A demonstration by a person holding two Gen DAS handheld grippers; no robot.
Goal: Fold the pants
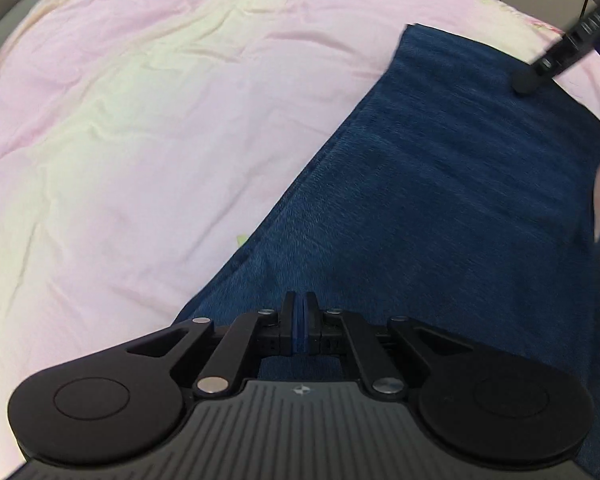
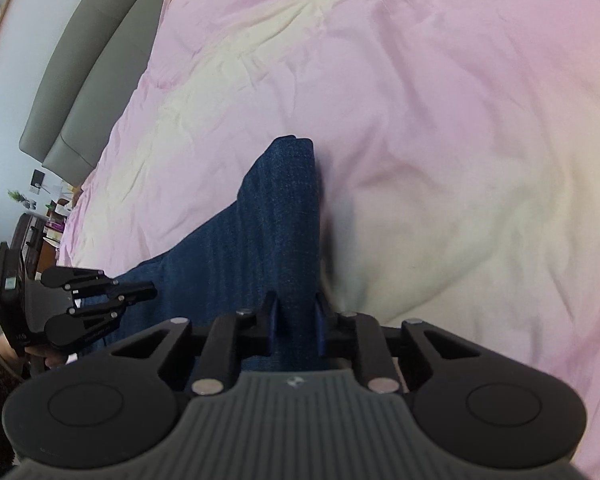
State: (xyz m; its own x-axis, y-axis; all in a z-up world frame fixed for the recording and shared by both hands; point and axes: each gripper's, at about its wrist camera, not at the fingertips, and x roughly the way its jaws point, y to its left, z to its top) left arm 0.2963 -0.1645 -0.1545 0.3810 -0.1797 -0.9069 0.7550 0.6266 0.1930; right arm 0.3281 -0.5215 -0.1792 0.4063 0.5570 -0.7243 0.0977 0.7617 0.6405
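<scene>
Soft, even indoor light in both wrist views, with heavy fisheye bending at the edges.

The pink bedcover (image 1: 140, 140) was brightly lit, washing toward pale yellow mid-frame without hard glare. The blue pants (image 1: 440, 200) smeared with motion blur at the centre right of the left view, and a soft grey shadow lay beside their fold at the centre of the right view. Straight lines curved at the upper left; the corners darkened.

The dark blue pants (image 1: 440, 184) lie flat and long on the pink bed cover, with one end lifted up.
</scene>
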